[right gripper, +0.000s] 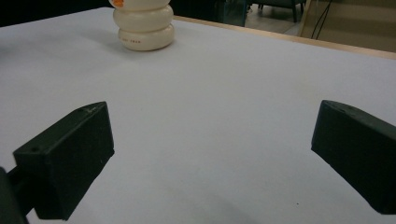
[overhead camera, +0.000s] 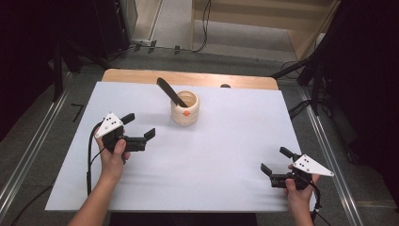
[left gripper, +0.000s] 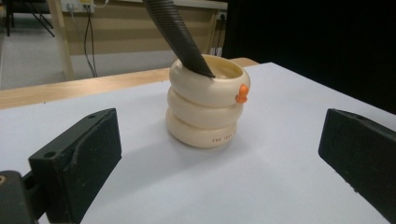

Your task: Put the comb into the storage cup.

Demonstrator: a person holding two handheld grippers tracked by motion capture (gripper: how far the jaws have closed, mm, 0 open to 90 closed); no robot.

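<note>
A cream ribbed holder (overhead camera: pixel 185 109) made of three stacked rings, with a small orange knob on its side, stands at the table's back middle. A black ridged handle (overhead camera: pixel 171 92) leans out of it toward the back left. In the left gripper view the holder (left gripper: pixel 205 102) sits straight ahead with the black handle (left gripper: pixel 177 35) rising from it. My left gripper (overhead camera: pixel 139 126) is open, a short way left of the holder. Near the front right, my right gripper (overhead camera: pixel 275 160) is open with nothing in it; the holder (right gripper: pixel 144 25) shows far off in the right gripper view.
A white sheet (overhead camera: pixel 211 155) covers the table, with a strip of bare wood (overhead camera: pixel 141 75) along the far edge. Metal rails and cables run on the floor at both sides. Dark stands rise at the back left and right.
</note>
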